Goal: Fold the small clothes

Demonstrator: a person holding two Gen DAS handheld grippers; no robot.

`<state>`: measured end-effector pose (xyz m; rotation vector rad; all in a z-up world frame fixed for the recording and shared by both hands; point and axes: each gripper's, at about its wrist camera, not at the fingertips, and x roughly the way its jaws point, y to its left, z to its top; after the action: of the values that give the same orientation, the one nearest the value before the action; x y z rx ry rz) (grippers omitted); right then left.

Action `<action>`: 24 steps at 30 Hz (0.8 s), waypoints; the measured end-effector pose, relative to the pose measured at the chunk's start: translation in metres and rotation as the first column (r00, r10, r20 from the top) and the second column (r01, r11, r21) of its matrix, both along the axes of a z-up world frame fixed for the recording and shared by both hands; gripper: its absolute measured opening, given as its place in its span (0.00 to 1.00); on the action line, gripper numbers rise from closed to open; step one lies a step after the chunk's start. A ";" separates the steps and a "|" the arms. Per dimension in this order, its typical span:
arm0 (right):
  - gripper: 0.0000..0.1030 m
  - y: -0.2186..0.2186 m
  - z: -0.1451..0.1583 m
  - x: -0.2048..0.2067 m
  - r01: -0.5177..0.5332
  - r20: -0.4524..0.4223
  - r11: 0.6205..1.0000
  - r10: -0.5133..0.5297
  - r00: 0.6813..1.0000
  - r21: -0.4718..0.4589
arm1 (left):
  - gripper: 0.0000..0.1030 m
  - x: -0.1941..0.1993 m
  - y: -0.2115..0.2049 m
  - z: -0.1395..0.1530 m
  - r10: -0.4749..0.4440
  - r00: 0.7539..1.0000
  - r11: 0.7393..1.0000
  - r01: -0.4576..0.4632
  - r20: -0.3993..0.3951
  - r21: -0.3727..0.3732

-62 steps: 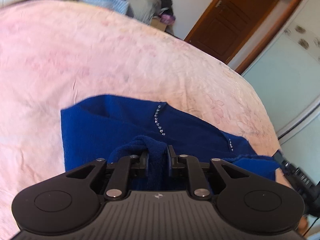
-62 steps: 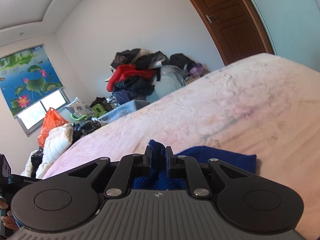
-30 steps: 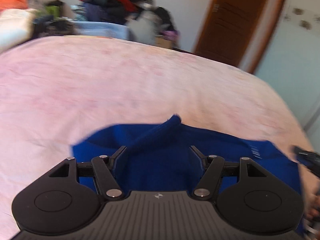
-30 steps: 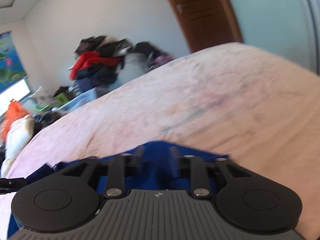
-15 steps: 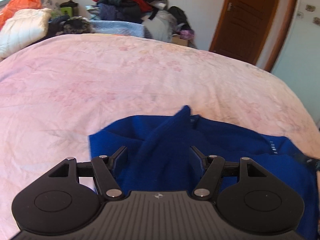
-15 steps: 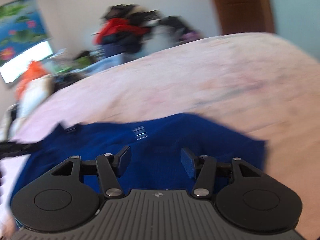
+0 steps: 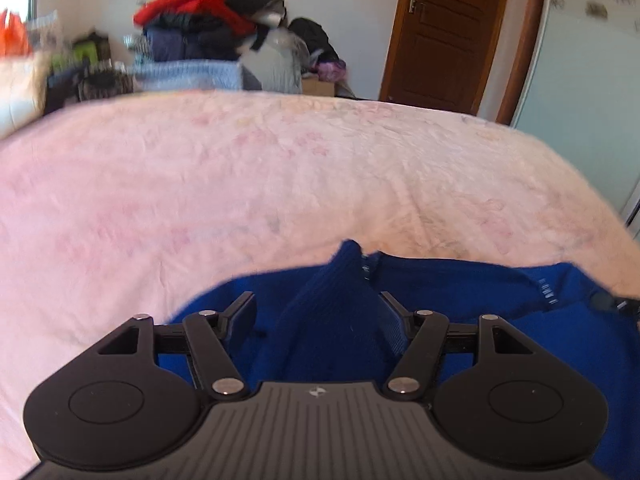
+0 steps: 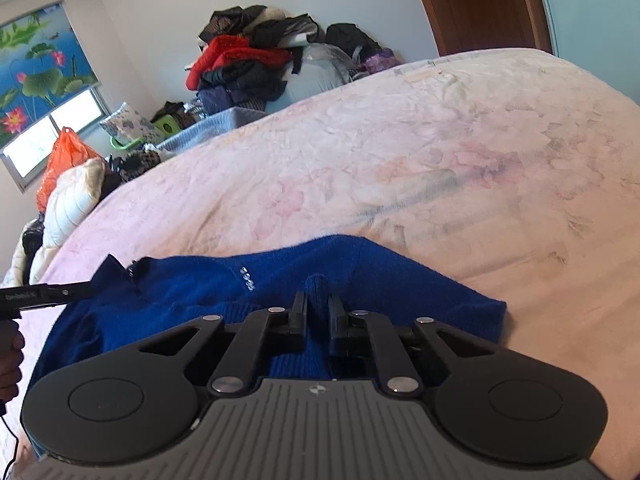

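A small blue knitted garment (image 7: 460, 300) with rhinestones lies on the pink bedspread (image 7: 240, 184). My left gripper (image 7: 318, 306) is open, its fingers on either side of a raised blue fold, not pinching it. In the right wrist view the garment (image 8: 192, 280) lies spread near the bed's front, and my right gripper (image 8: 318, 308) is shut on a ridge of its blue fabric. The left gripper's black finger (image 8: 48, 295) shows at the garment's left corner.
The pink bedspread (image 8: 440, 168) stretches away beyond the garment. A pile of clothes (image 8: 256, 60) sits past the far edge, with a white pillow (image 8: 72, 200) and an orange bag (image 8: 60, 160) at left. A brown door (image 7: 444, 32) stands at the far right.
My right gripper, open half a second ago, has shut on a ridge of the blue garment. My left gripper let go earlier and stays open over the fold.
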<state>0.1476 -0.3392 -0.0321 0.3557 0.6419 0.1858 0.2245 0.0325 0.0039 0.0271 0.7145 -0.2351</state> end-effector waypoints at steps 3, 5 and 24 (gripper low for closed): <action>0.08 0.001 0.008 -0.006 0.019 0.054 0.999 -0.018 0.998 -0.025 | 0.09 0.004 0.000 -0.003 0.013 0.999 1.000 -0.012 -0.035 0.026; 0.07 0.001 0.015 -0.009 0.032 0.092 0.999 -0.029 0.995 -0.035 | 0.05 -0.001 0.007 -0.001 0.035 0.999 0.999 -0.035 -0.011 -0.006; 0.63 0.045 0.035 -0.051 0.075 0.139 0.965 -0.040 0.989 -0.251 | 0.08 -0.062 0.023 0.010 0.150 0.988 0.989 -0.150 -0.035 0.021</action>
<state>0.0965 -0.2944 0.0027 0.1111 0.5156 0.0683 0.1629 0.0560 0.0136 -0.0136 0.7515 -0.0852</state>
